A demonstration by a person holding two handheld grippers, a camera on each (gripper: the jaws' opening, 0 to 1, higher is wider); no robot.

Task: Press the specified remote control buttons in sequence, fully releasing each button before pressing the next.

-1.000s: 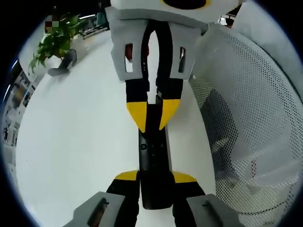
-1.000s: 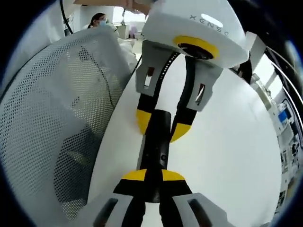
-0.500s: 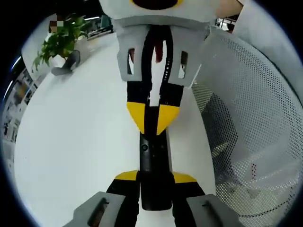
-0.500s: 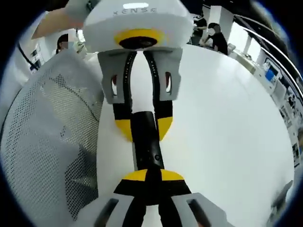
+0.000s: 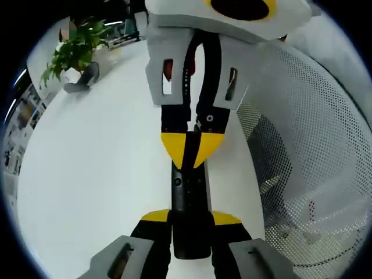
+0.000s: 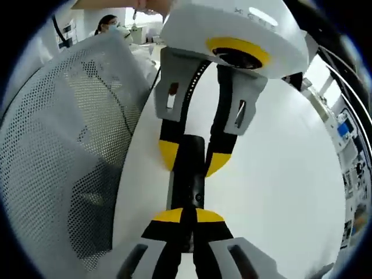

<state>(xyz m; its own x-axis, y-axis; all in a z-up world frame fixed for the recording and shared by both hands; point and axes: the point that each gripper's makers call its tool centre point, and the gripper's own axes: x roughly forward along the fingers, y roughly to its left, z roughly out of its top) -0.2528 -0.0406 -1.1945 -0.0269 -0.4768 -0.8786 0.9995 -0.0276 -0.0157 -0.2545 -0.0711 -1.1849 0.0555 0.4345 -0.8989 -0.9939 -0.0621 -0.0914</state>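
Observation:
A black remote control (image 5: 189,195) lies lengthwise over the white table (image 5: 87,168), and my left gripper (image 5: 190,218) is shut on its near end. My right gripper (image 5: 190,149) comes in from the top of the left gripper view, its yellow tips shut together and pointing down onto the remote's far end, just above a small round button (image 5: 177,181). In the right gripper view the right gripper (image 6: 184,216) sits shut over the remote (image 6: 190,183), with the left gripper (image 6: 189,154) clamping the remote's other end.
A white perforated mesh chair back (image 5: 314,151) curves close along one side of the remote and also appears as the mesh chair back (image 6: 64,133). A potted plant (image 5: 72,46) and a grey object (image 5: 81,80) stand at the table's far edge. A person (image 6: 109,24) sits in the background.
My right gripper's yellow tips were apart one second ago and are now closed together. They have come slightly lower along the remote. The left gripper keeps its hold unchanged.

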